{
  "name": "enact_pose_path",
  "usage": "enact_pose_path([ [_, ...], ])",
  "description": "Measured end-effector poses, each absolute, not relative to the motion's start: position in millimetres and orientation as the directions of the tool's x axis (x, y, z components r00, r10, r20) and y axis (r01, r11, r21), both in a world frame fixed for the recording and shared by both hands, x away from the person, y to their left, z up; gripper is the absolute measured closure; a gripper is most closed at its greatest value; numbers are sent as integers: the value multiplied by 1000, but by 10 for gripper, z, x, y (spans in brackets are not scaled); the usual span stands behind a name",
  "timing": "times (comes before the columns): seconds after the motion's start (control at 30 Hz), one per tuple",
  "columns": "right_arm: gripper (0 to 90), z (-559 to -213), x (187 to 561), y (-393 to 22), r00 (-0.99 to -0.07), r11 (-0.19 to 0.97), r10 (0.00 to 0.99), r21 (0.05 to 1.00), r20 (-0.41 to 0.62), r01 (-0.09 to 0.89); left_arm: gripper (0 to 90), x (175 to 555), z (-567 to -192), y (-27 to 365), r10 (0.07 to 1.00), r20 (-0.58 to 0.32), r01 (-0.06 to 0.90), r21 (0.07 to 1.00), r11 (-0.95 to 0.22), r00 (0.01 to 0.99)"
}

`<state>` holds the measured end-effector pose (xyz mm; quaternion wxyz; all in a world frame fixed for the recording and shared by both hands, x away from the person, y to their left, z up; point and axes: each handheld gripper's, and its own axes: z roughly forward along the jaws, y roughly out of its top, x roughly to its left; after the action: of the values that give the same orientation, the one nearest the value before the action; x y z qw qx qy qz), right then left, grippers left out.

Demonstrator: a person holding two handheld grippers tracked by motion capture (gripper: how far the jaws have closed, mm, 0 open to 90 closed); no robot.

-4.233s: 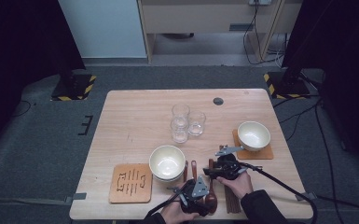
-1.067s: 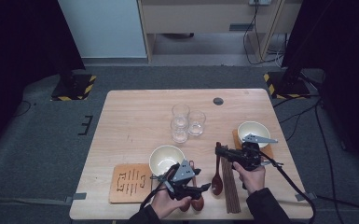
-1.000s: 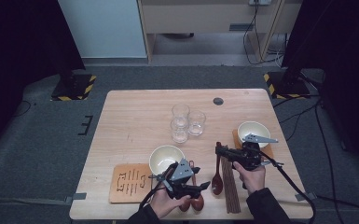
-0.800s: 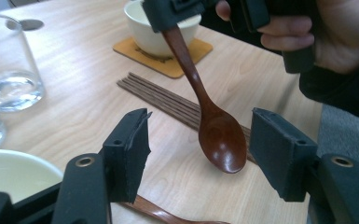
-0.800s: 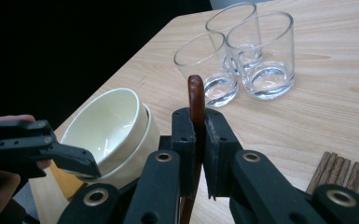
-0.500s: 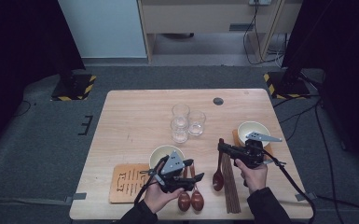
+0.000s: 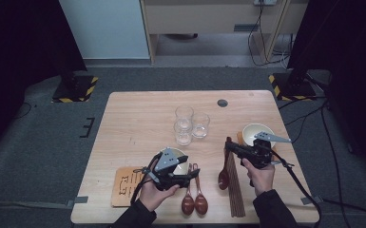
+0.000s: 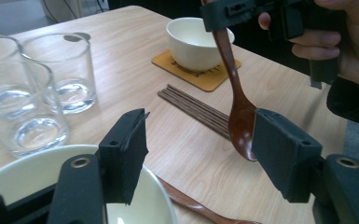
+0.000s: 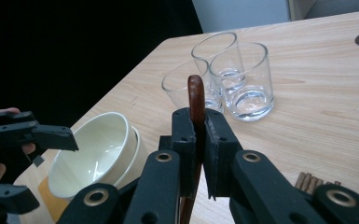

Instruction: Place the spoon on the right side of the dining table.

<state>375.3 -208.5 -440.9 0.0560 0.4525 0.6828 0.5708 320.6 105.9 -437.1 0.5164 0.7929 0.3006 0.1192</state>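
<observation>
My right gripper (image 7: pixel 229 146) is shut on the handle of a brown wooden spoon (image 7: pixel 224 172), which hangs bowl-down above the table beside the chopsticks (image 7: pixel 236 190). In the right gripper view the handle (image 9: pixel 196 95) sticks up between the pressed jaws. My left gripper (image 7: pixel 193 175) hovers over the near cream bowl (image 7: pixel 182 160). Its jaws are open with nothing between them and have just opened slightly wider (image 8: pixel 200 135). The hanging spoon (image 8: pixel 240 116) shows beyond them. Two more brown spoons (image 7: pixel 194 202) lie flat at the table's front edge.
Three clear glasses (image 7: pixel 190 124) stand mid-table. A second cream bowl (image 7: pixel 253 133) sits on an orange coaster at the right, behind my right gripper. Another coaster (image 7: pixel 125 181) lies at the front left. A dark round hole (image 7: pixel 222 102) marks the far side.
My left gripper has risen and drifted left, away from the two spoons lying at the front, towards the near bowl. My right gripper has kept the spoon lifted in about the same place.
</observation>
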Motion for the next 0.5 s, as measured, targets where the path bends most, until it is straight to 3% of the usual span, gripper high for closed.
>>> enact_pose_path([
  [0.5, 843, -4341, 3804, -2072, -581, -70, 700, 850, 415, 522, 316, 3326, -4287, 1443, 673, -131, 370, 901, -225, 728],
])
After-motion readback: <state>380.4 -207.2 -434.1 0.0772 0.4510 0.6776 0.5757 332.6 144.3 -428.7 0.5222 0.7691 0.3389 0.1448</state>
